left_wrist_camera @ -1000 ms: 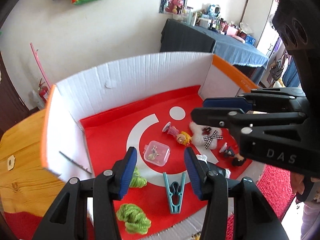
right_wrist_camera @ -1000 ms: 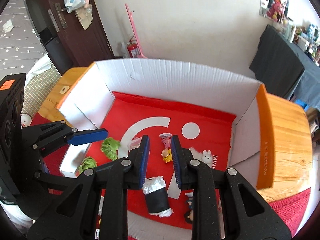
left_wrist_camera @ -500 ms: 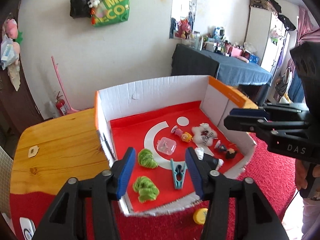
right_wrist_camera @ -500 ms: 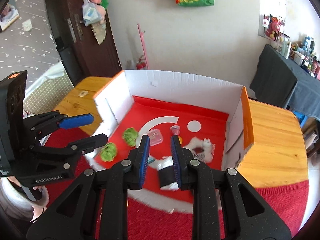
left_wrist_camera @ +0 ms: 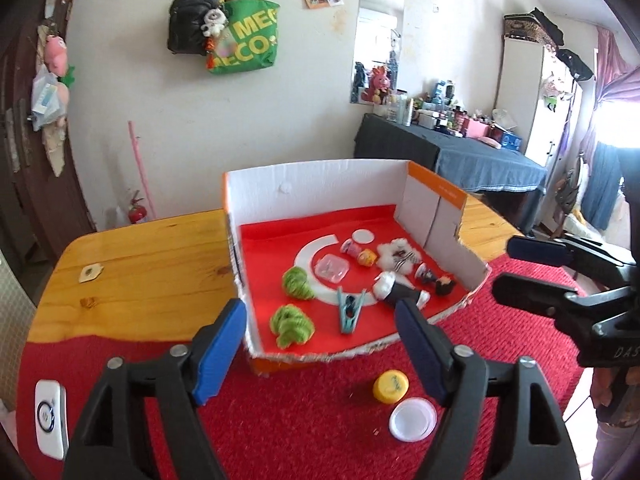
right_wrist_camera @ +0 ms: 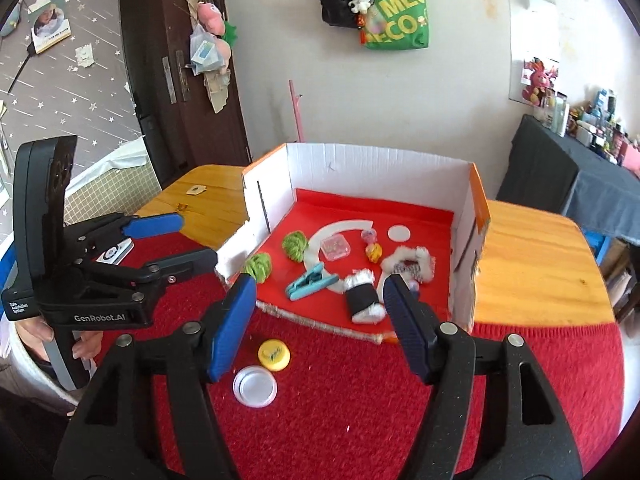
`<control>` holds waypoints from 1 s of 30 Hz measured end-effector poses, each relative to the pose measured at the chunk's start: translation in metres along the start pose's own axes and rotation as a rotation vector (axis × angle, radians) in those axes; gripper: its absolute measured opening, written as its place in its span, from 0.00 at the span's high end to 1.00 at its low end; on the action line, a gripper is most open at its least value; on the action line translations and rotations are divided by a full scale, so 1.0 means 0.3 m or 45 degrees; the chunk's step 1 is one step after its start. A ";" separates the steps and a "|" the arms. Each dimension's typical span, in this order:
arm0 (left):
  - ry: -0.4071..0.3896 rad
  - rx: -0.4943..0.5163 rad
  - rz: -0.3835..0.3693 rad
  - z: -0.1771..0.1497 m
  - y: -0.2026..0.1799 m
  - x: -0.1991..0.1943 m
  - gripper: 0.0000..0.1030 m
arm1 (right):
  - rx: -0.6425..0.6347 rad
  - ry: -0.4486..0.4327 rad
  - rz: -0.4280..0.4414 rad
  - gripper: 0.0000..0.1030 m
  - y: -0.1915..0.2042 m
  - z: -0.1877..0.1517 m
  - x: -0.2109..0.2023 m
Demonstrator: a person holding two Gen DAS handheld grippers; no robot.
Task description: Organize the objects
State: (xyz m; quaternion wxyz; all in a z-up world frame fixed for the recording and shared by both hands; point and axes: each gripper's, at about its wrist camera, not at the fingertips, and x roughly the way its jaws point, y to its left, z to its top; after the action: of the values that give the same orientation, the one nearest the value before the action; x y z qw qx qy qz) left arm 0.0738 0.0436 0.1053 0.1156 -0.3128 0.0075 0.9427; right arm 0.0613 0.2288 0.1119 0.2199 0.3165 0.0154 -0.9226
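- I have both tongs pulled back from the cardboard box (left_wrist_camera: pixel 316 184), over the red cloth (left_wrist_camera: pixel 300 420) on the tabletop (left_wrist_camera: pixel 140 272); the step in hand, as I judge it, is choosing the next loose thing to bring in.
- The left tongs (left_wrist_camera: pixel 320 344) have just been opening and now stand wide with nothing between the pads.
- The right tongs (right_wrist_camera: pixel 320 320) have just been opening too, and they are empty as well.
- Two things lie outside the box on the cloth, close to its torn front edge: a yellow cap (left_wrist_camera: pixel 391 387) and a white lid (left_wrist_camera: pixel 413 418), just beside each other but apart. I take these as the likely next targets.
- Already inside on the red floor of the box: two green yarn bundles (left_wrist_camera: pixel 298 284), a teal clothespin (left_wrist_camera: pixel 350 308), a small clear case (left_wrist_camera: pixel 331 267), a black roll with white ends (right_wrist_camera: pixel 362 300), a fluffy white toy (left_wrist_camera: pixel 398 256) and a few small figures I cannot make out well.
- To do this well, I would take one piece at a time, come down over the cap with the pads straddling its rim, and close gently; both are low and flat and may skid on the cloth.
- I would keep the other tongs well aside so the two do not cross.
- Both tongs point forward and down at a moderate slope toward the box, side by side; in the right view a hand (right_wrist_camera: pixel 60 344) grips the left handle.
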 end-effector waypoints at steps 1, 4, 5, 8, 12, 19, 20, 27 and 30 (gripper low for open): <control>-0.001 -0.008 0.001 -0.011 0.000 0.000 0.18 | -0.001 -0.003 -0.011 0.34 0.005 -0.016 -0.001; 0.011 -0.040 -0.015 -0.059 0.004 0.002 0.12 | 0.005 -0.008 -0.041 0.27 0.016 -0.075 0.004; 0.019 -0.042 -0.015 -0.073 0.001 0.009 0.12 | 0.009 -0.006 -0.048 0.25 0.019 -0.095 0.009; 0.046 -0.061 -0.005 -0.123 -0.002 0.033 0.10 | 0.043 0.004 -0.050 0.24 0.020 -0.156 0.032; 0.118 -0.091 -0.017 -0.191 -0.004 0.088 0.08 | 0.098 0.042 -0.043 0.23 0.007 -0.222 0.081; 0.214 -0.101 -0.004 -0.244 0.004 0.164 0.08 | 0.103 0.121 -0.038 0.23 0.013 -0.272 0.142; 0.216 -0.107 -0.003 -0.245 0.007 0.168 0.08 | 0.106 0.126 -0.033 0.23 0.013 -0.272 0.145; 0.268 -0.140 -0.031 -0.261 0.021 0.191 0.07 | 0.134 0.148 -0.017 0.23 -0.002 -0.272 0.160; 0.295 -0.157 -0.074 -0.265 0.014 0.197 0.07 | 0.143 0.157 -0.038 0.23 -0.021 -0.268 0.158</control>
State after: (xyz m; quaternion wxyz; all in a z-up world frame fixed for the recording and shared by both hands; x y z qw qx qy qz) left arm 0.0738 0.0453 0.0062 0.1218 -0.4263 -0.0463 0.8952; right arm 0.0718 0.2294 0.0189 0.1866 0.3842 -0.0183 -0.9040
